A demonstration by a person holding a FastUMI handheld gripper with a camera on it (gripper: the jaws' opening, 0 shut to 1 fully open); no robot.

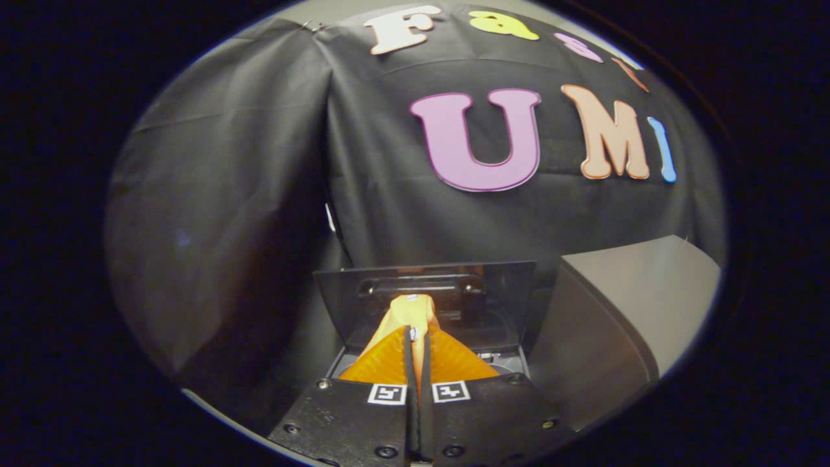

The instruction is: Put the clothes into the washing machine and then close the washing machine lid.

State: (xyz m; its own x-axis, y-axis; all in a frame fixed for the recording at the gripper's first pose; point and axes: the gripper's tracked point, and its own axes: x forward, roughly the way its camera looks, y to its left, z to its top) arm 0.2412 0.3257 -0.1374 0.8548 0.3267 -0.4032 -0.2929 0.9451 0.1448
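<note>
Between the clenched claw [418,347] fingers, pinched yellow cloth [415,310], washing machine [502,360] opening mostly hidden.

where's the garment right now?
In the gripper view, the yellow garment is pinched between the gripper fingers, hanging just in front of the washing machine's raised lid, above its opening.

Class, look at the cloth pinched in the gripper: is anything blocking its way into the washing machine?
Nothing visible blocks it. The hand-held gripper is shut on the yellow cloth, and just beyond the fingers the lid stands raised, leaving the washer opening uncovered. The grey box sits off to the side.
</note>
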